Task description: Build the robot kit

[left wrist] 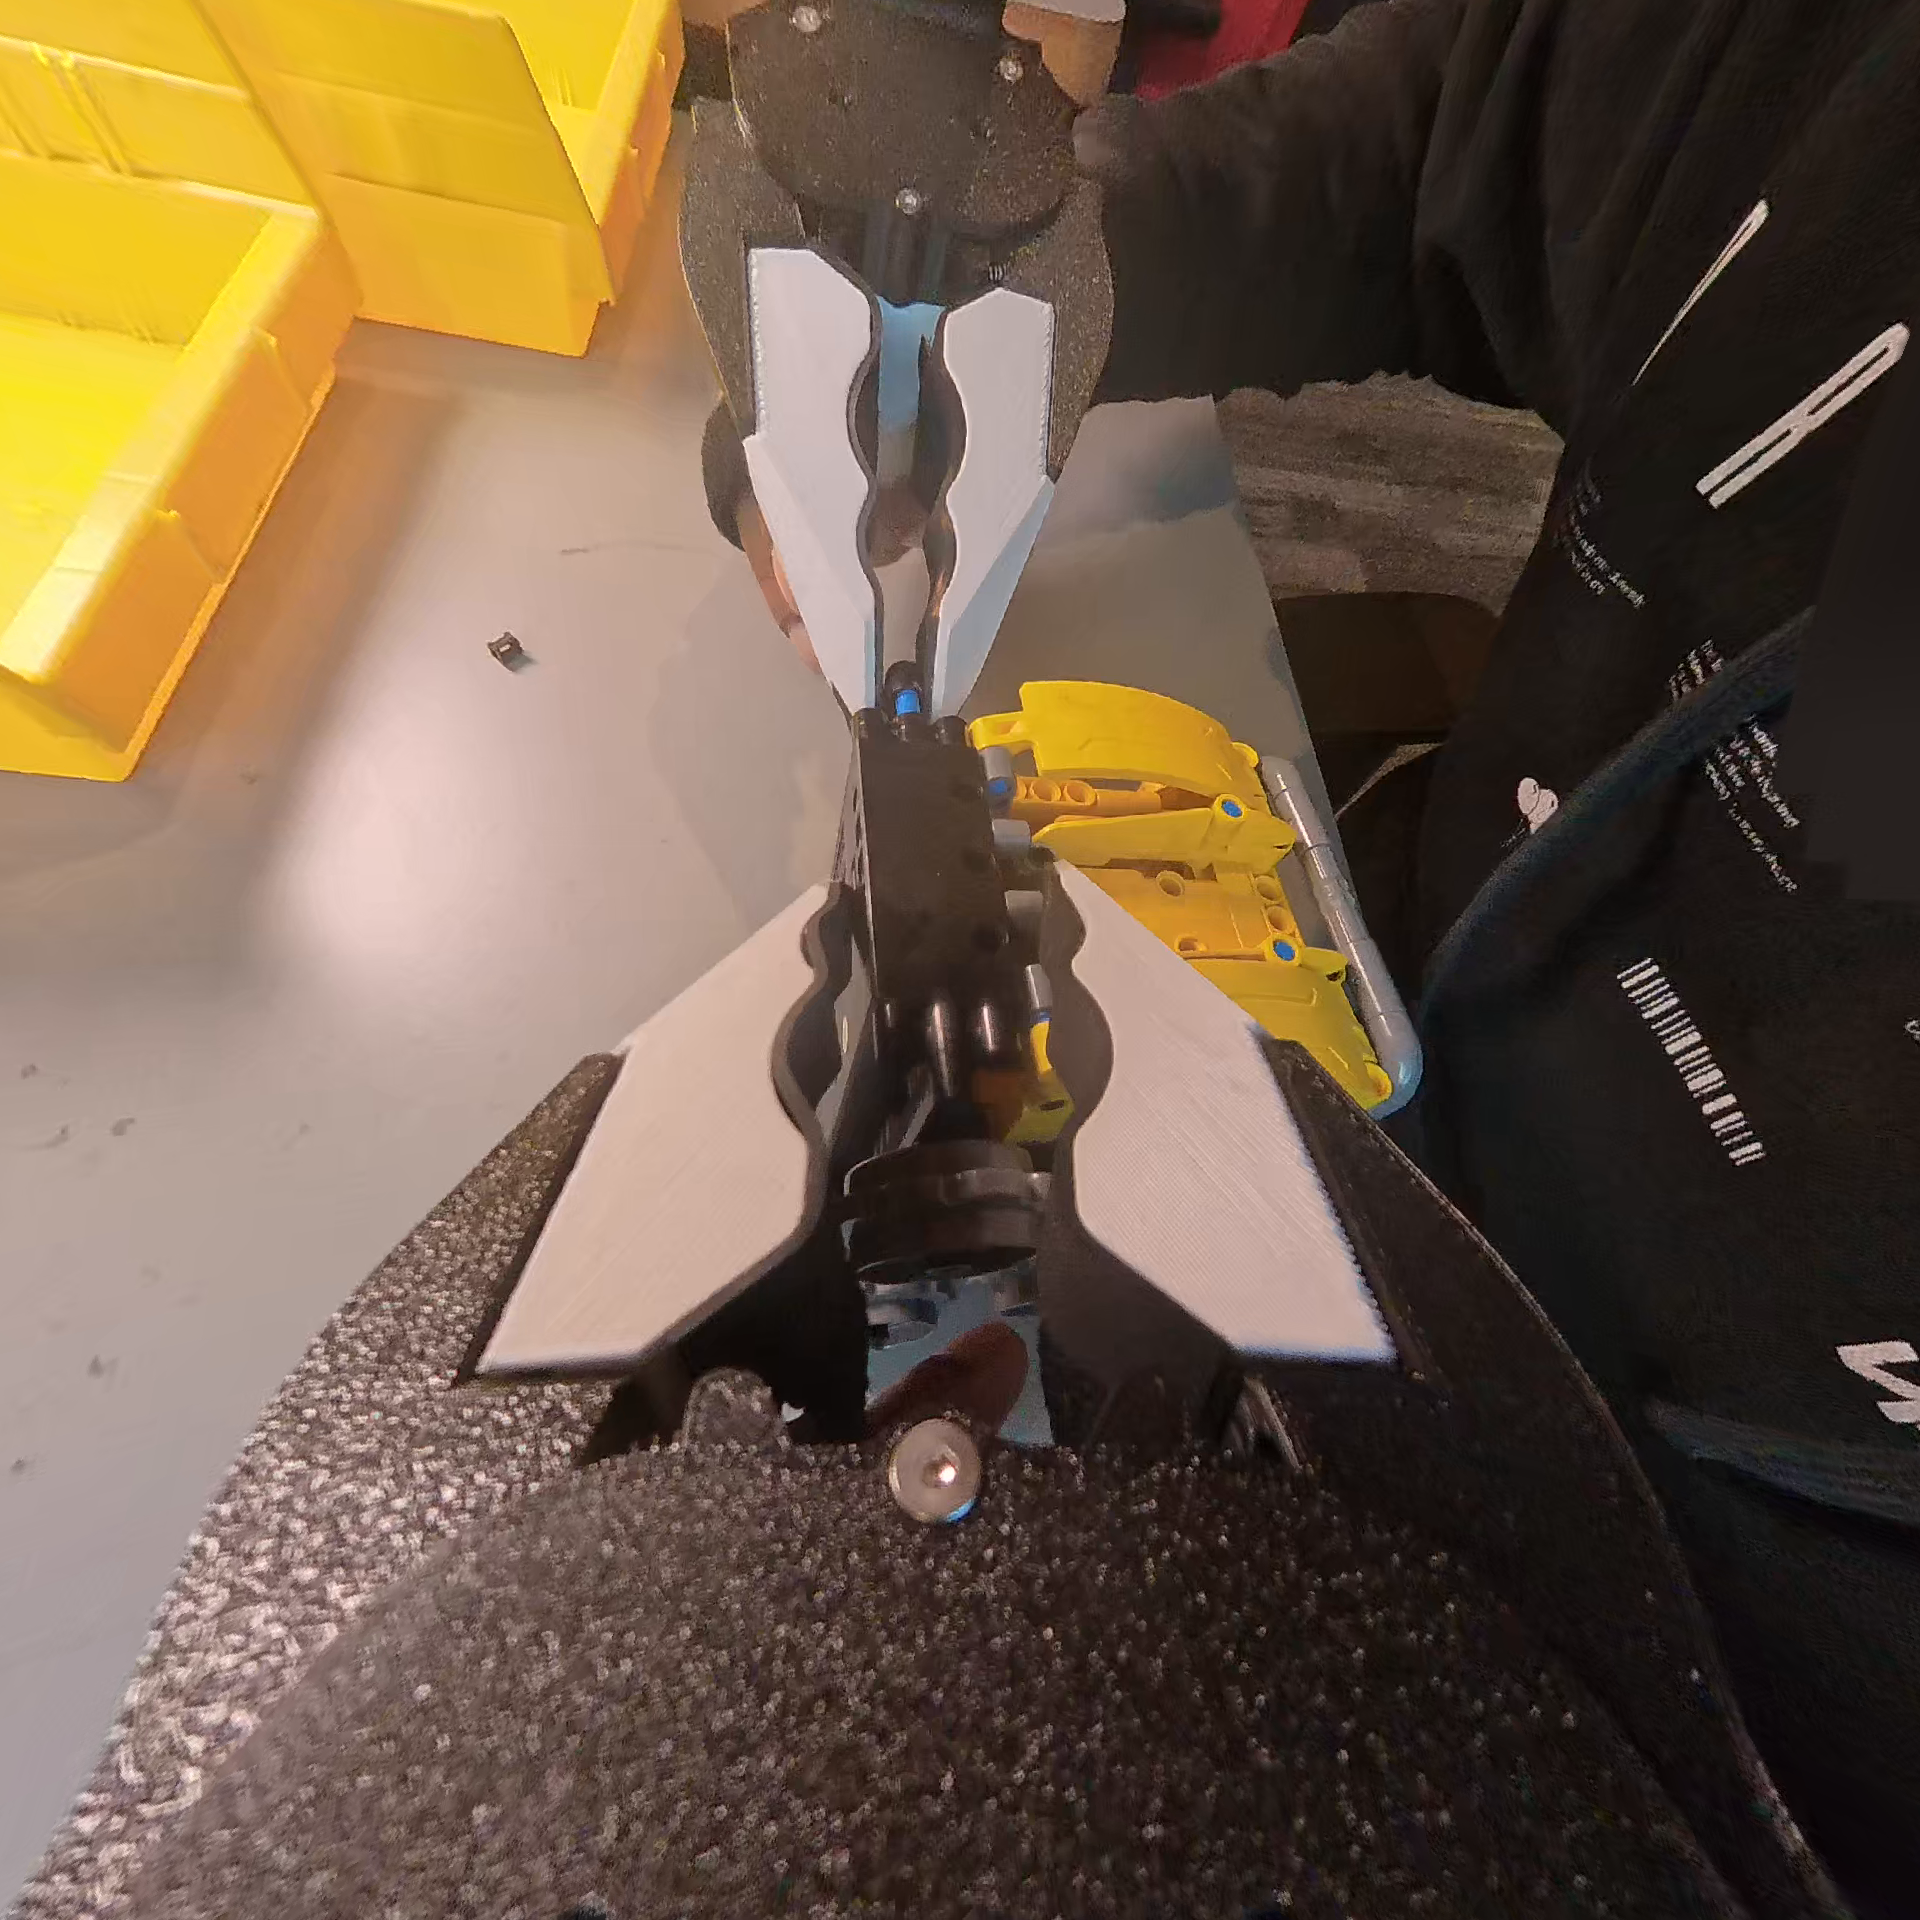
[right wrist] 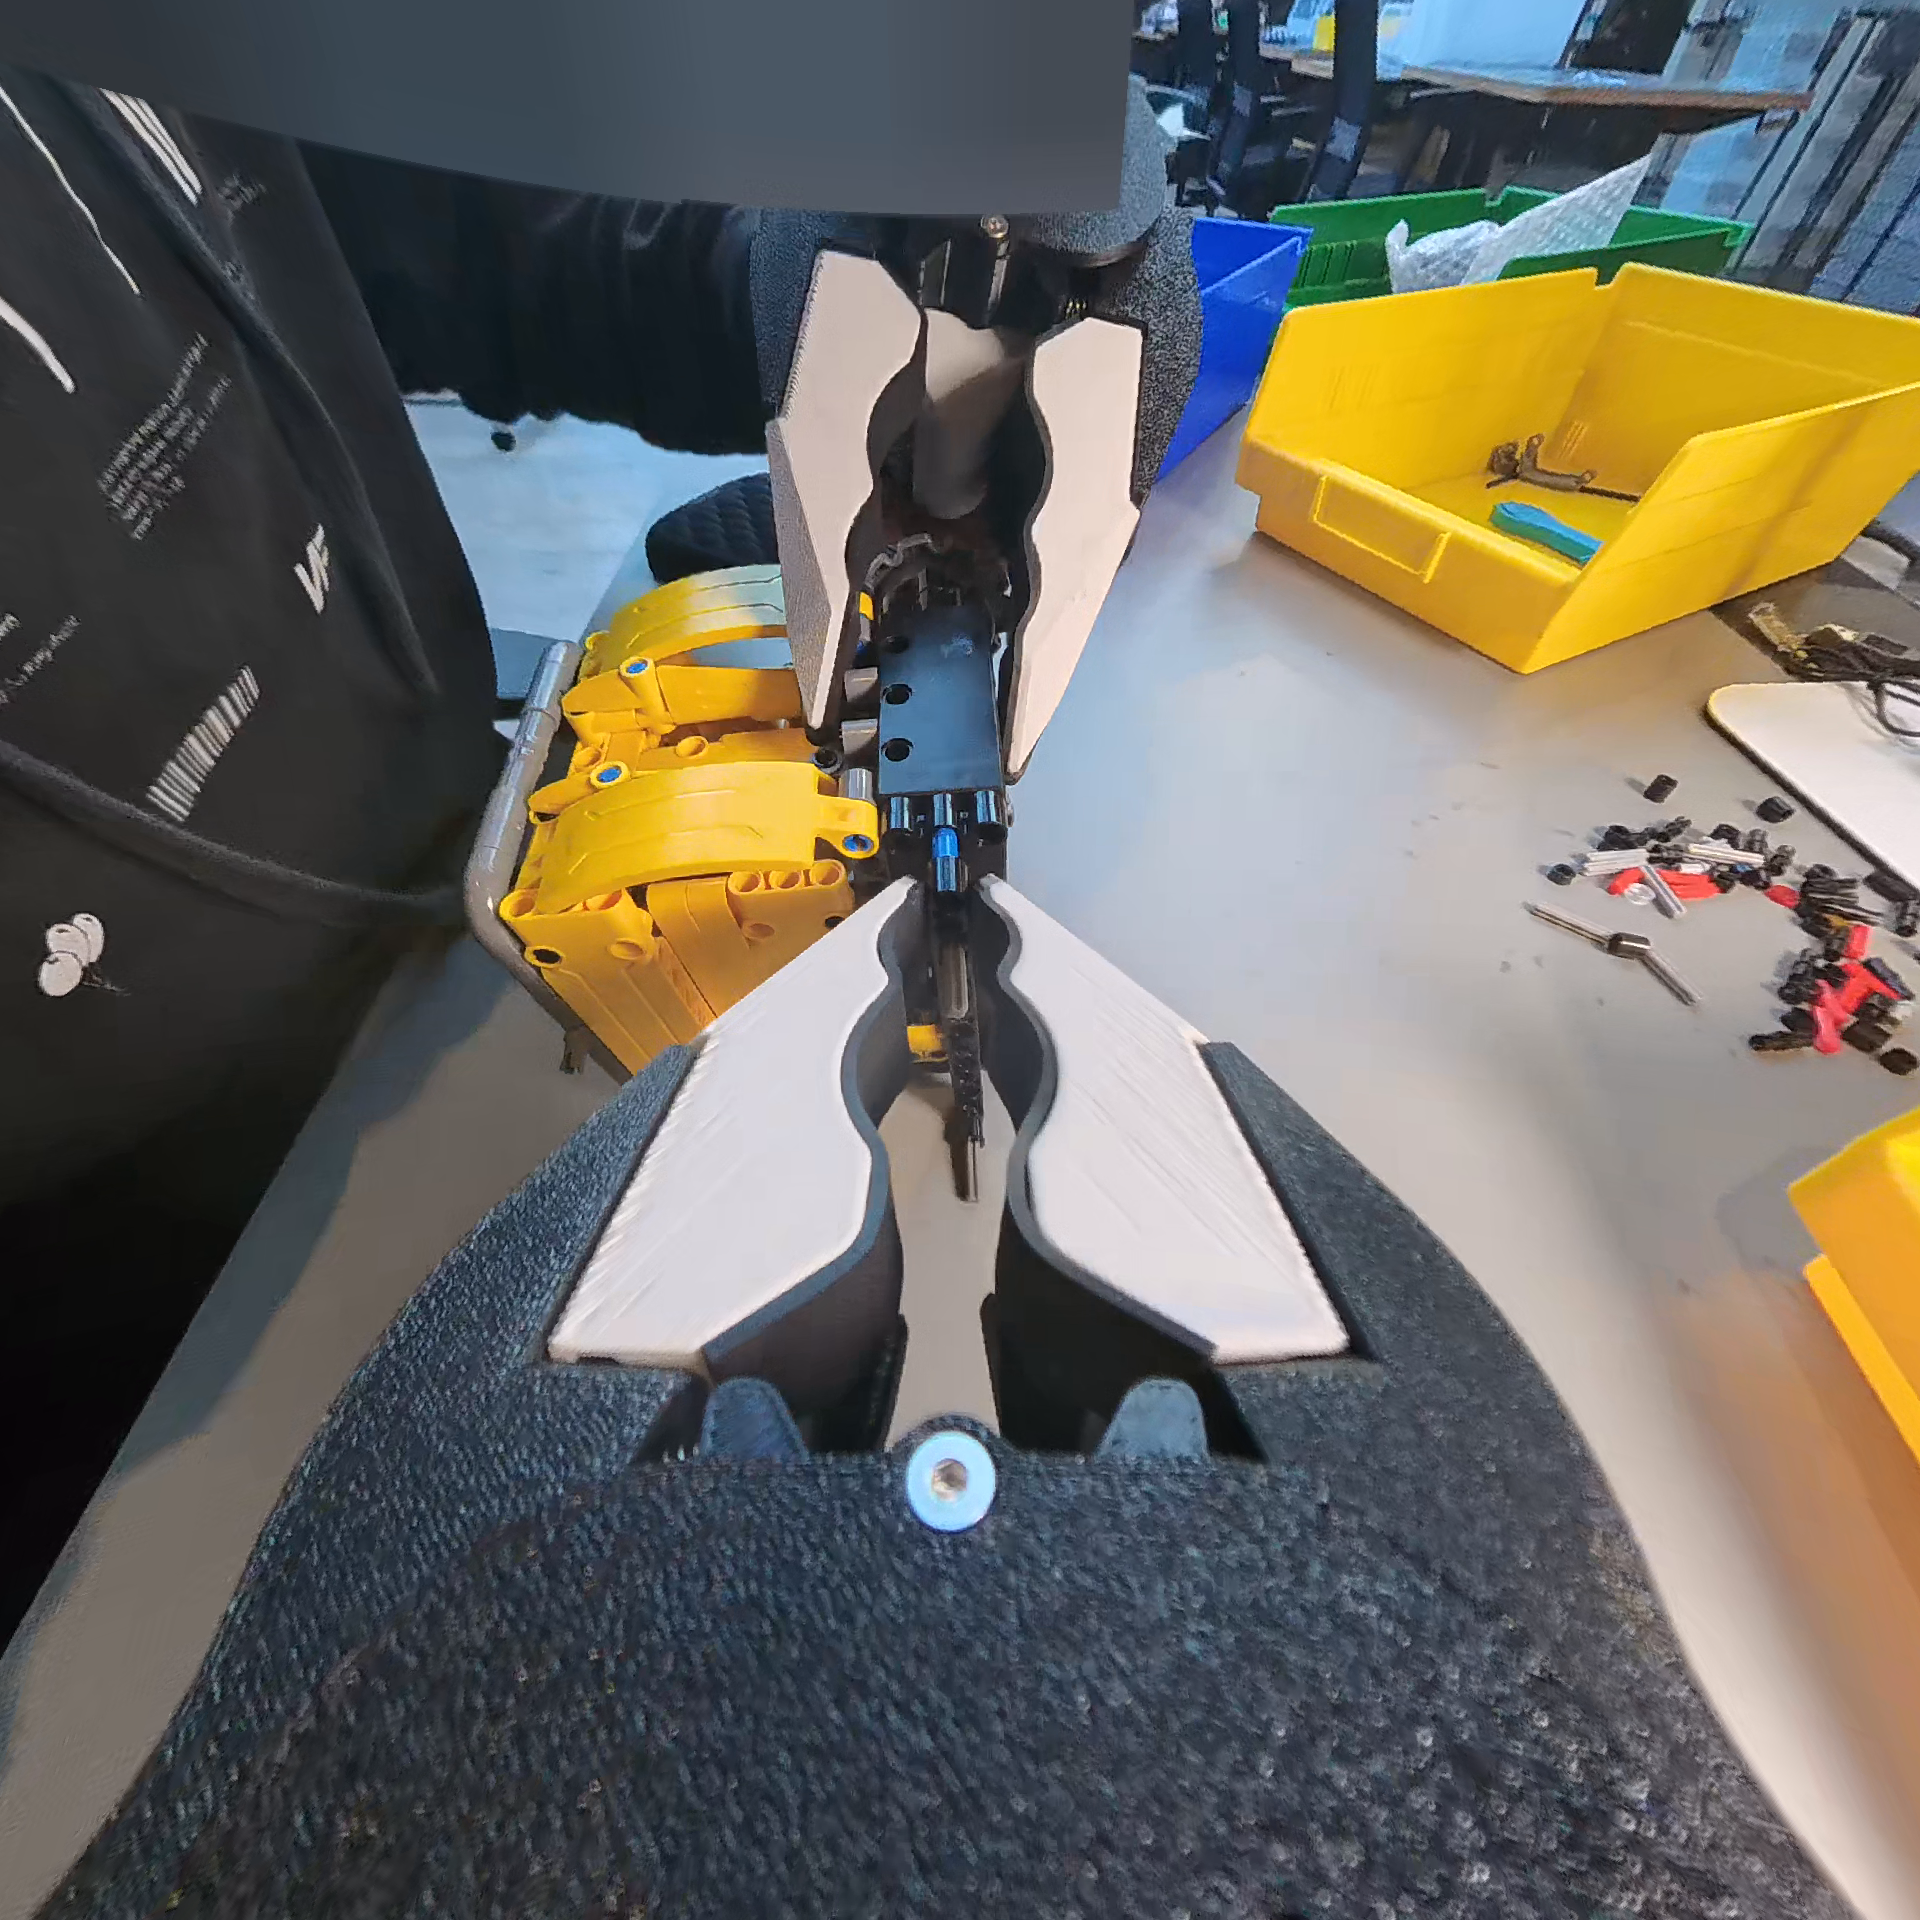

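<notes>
— Two grippers at once. What has each got?

— My left gripper (left wrist: 940, 894) is clenched around the black block (left wrist: 920, 852) of a brick-built model; its jaws stand partly apart, only as wide as the block between them. The yellow curved panels (left wrist: 1122, 727) of the model hang off the block's side, just beside a grey metal hinge (left wrist: 1340, 894) at the edge of the grey table (left wrist: 364, 935).

— And the right?

— My right gripper (right wrist: 945, 883) faces the left one, tip to tip. Its jaws are nearly closed, pinching a small blue-banded black pin (right wrist: 943, 847) right at the block's end face.

— What lies around?

— From big to small: yellow bins (right wrist: 1558, 457), a green bin (right wrist: 1351, 229) and a blue bin (right wrist: 1236, 301) behind them, then a heap of black, red and grey small parts (right wrist: 1766, 914) on the table, well apart from both grippers. One stray black piece (left wrist: 506, 650) sits alone near the yellow bins in the left wrist view.
</notes>
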A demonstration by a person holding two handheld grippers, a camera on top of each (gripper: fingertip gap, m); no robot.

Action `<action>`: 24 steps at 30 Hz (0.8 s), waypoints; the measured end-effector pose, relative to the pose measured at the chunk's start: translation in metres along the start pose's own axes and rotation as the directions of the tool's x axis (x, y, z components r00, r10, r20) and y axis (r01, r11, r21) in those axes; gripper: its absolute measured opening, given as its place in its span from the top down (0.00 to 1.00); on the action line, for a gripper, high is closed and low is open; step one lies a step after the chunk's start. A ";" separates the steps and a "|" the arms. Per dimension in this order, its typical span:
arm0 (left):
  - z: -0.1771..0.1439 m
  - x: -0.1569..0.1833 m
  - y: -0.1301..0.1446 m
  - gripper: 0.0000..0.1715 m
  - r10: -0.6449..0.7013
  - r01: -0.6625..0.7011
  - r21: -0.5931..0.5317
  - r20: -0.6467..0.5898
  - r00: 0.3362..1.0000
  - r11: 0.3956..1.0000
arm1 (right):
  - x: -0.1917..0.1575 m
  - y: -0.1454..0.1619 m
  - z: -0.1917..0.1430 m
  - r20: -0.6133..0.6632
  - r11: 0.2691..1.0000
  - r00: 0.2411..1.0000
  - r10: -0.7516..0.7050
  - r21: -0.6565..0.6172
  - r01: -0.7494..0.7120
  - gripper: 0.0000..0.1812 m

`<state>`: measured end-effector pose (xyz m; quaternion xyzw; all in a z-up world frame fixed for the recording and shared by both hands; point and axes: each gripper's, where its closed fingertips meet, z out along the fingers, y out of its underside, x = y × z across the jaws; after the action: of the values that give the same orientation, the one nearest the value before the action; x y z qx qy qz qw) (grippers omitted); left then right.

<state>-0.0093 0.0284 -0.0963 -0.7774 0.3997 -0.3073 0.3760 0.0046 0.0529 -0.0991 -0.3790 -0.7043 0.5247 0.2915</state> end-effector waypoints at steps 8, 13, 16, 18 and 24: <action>0.001 0.000 -0.002 0.81 -0.020 0.021 0.028 -0.028 0.999 0.999 | 0.001 0.000 0.001 0.004 0.998 1.000 -0.019 -0.059 0.019 0.97; 0.001 0.000 -0.003 0.81 -0.016 0.018 0.047 -0.040 0.999 0.999 | 0.001 -0.001 0.004 0.005 0.997 1.000 -0.016 -0.081 0.016 0.97; 0.002 0.000 -0.003 0.81 -0.014 0.016 0.052 -0.048 0.999 0.999 | 0.000 -0.001 0.006 0.027 0.993 0.999 -0.036 -0.109 0.038 0.97; 0.001 -0.001 -0.003 0.81 -0.016 0.018 0.053 -0.048 0.999 0.998 | 0.001 -0.001 0.007 0.030 0.992 0.999 -0.040 -0.119 0.043 0.97; 0.000 -0.001 -0.002 0.80 -0.033 0.038 0.079 -0.056 0.998 0.996 | 0.002 0.000 0.007 0.002 0.992 1.000 -0.022 -0.121 0.022 0.96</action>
<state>-0.0092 0.0298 -0.0943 -0.7600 0.3834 -0.3510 0.3902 -0.0021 0.0506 -0.1006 -0.3882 -0.7391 0.4778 0.2734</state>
